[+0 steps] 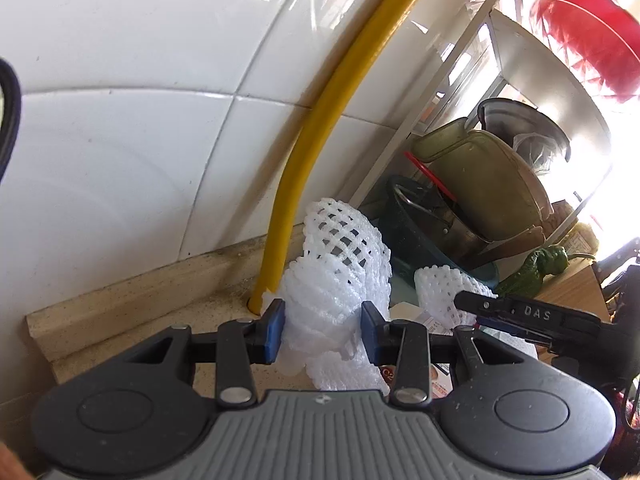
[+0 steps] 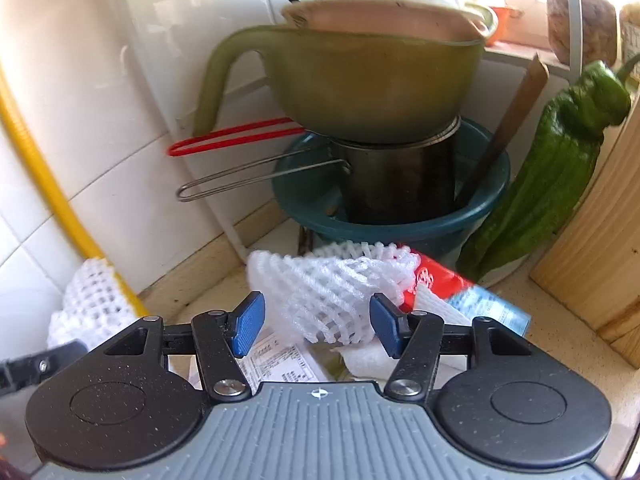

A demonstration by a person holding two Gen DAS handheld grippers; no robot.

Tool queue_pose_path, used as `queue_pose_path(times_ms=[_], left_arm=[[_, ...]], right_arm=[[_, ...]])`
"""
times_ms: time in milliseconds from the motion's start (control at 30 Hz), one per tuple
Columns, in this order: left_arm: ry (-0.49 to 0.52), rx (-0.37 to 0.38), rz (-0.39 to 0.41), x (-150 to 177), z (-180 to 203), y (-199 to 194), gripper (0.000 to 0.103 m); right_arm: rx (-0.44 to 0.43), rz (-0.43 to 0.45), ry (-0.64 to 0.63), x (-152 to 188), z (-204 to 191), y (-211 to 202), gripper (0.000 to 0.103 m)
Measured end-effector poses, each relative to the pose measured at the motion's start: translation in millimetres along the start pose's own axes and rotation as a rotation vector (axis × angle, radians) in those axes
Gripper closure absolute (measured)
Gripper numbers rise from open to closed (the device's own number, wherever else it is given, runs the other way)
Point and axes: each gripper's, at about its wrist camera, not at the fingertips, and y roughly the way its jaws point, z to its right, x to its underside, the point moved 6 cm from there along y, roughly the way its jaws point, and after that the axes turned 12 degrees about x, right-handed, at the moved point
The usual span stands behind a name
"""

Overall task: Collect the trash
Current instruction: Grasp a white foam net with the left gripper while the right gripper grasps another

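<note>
A white foam fruit net stands in the corner of the beige counter beside a yellow pipe. My left gripper is shut on the net's lower part, with both blue pads pressing into it. To the right, a second foam net lies on a red wrapper, a blue-and-white packet and printed paper. My right gripper is open around this net, and its left pad stands clear of it. One of the right gripper's black fingers shows beside the second net.
Behind the trash a teal bowl holds a steel mug with an olive jug on top. A green pepper leans against a wooden board on the right. The white tiled wall is close on the left, and a red basket sits on a rack.
</note>
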Motion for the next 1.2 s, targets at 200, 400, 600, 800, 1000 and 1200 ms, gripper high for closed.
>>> queue_pose_path(times_ms=[200, 400, 600, 800, 1000, 1200], left_arm=[[-0.009, 0.023, -0.008, 5.9, -0.2, -0.3, 0.068], [-0.044, 0.041, -0.021, 10.5, -8.4, 1.7, 0.068], [-0.046, 0.054, -0.02, 9.9, -8.3, 4.2, 0.068], [-0.032, 0.065, -0.021, 8.5, -3.2, 5.1, 0.068], [0.003, 0.089, -0.002, 0.2, 14.4, -2.6, 0.068], [0.031, 0.124, 0.033, -8.6, 32.6, -21.0, 0.068]], right_arm=[[0.058, -0.019, 0.0, 6.9, -0.9, -3.4, 0.04], [0.143, 0.104, -0.108, 1.3, -8.8, -8.6, 0.013], [0.137, 0.043, -0.128, 0.8, -16.3, 13.2, 0.07], [0.081, 0.041, -0.075, 8.5, -4.0, -8.6, 0.078], [-0.018, 0.105, -0.01, -6.9, 2.2, -52.6, 0.078], [-0.123, 0.174, 0.054, -22.2, 9.7, -100.4, 0.078]])
